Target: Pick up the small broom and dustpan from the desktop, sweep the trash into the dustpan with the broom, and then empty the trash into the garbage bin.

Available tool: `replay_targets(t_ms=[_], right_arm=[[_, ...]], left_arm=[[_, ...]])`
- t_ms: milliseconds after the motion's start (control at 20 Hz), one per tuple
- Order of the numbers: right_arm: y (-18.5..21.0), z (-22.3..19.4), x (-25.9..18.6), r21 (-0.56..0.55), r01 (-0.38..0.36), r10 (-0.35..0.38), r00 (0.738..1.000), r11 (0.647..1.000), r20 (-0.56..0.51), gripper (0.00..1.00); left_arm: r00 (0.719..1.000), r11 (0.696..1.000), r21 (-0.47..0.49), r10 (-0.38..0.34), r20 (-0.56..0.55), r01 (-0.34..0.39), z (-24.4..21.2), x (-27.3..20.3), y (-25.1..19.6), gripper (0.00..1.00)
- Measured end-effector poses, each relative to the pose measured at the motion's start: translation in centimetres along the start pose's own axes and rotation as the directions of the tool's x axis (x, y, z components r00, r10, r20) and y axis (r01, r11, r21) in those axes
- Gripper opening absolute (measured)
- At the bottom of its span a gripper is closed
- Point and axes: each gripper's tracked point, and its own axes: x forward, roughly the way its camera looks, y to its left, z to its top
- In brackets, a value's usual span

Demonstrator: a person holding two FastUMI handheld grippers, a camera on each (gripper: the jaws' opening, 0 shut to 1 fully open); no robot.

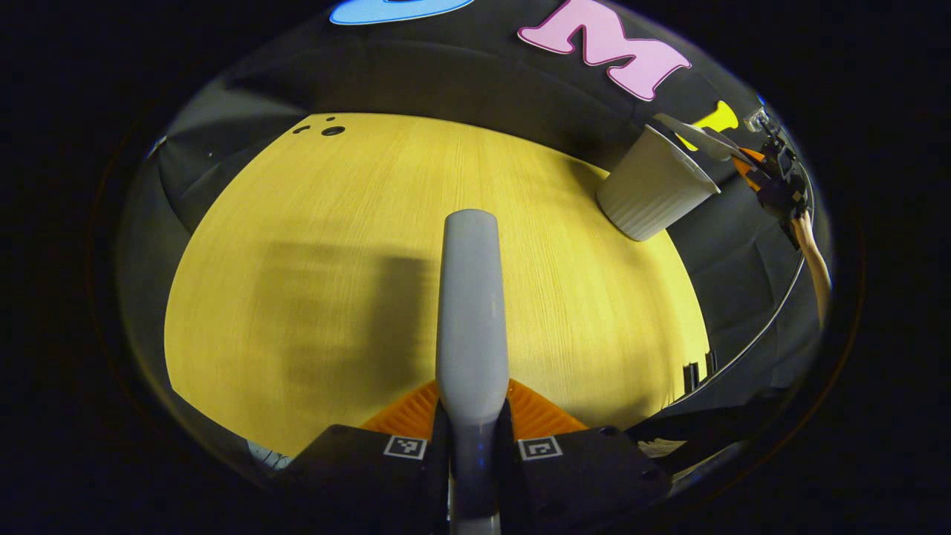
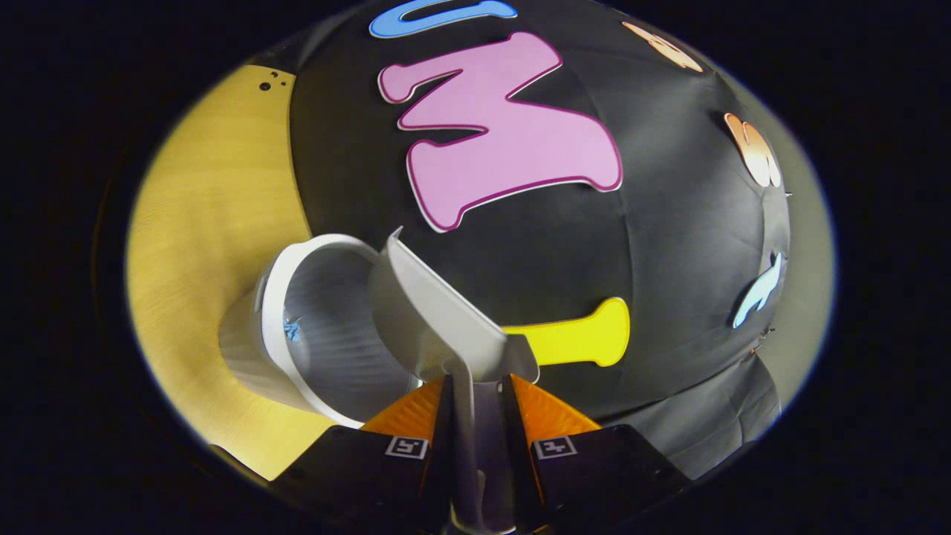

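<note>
Fingers clamped on dustpan handle, tipped over garbage bin; broom gripped likewise; may spill trash past the rim if tilted off-centre.

- Broom: in the left gripper view its pale grey, rounded handle sticks straight out over the wooden desktop, its near end clamped between two fingers; the bristles cannot be seen.
- Dustpan: pale grey scoop, held by its handle in the right gripper view, tilted with its open mouth over the bin's rim. In the left gripper view it shows far off, tipped above the bin.
- Bin: white ribbed cup-shaped bin, wider at the top, standing on the desktop near the far edge by the black wall. A small blue scrap lies against its inner wall.
</note>
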Motion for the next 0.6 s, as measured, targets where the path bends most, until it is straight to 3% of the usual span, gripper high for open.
replay_targets(t_ms=[50,350,600], right_arm=[[-0.6,0.9,-0.9,0.006,0.012,-0.012,1.000,1.000,0.024,0.36],[-0.2,6.6,-5.2,0.029,-0.016,0.012,0.988,0.999,0.151,0.30],[2.7,14.0,-11.3,-0.040,-0.048,0.059,0.947,0.998,0.316,0.30]], left_arm=[[1.000,1.000,0.001,-0.002,-0.002,0.002,0.0,0.1,-0.2,0.30],[1.000,1.000,0.021,-0.020,0.000,0.020,-0.2,0.3,-0.9,0.30],[1.000,1.000,-0.008,-0.027,0.007,0.028,-1.2,0.0,-0.5,0.30]])
